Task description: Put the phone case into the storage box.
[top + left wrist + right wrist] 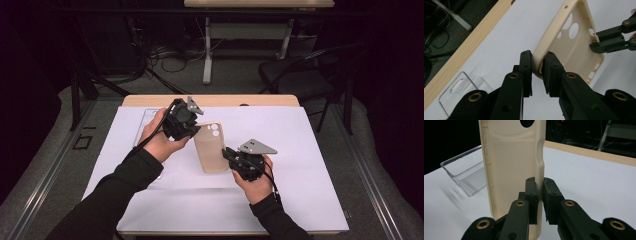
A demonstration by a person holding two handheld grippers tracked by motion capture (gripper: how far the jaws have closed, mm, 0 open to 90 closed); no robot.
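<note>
black jaws of the left gripper (537, 72): clamped on the rim of one corner of a cream phone case (571, 47). right gripper (539, 200): pinched on the case's opposite side wall. case held between both, above a white sheet (300, 150) covering the wooden table (210, 100), with camera holes toward the far end. clear plastic tray (466, 175): lying on the sheet on the left gripper's side, near the table's far edge; nothing seen inside. beyond the table: dark chair (295, 75), cables on the floor.
</note>
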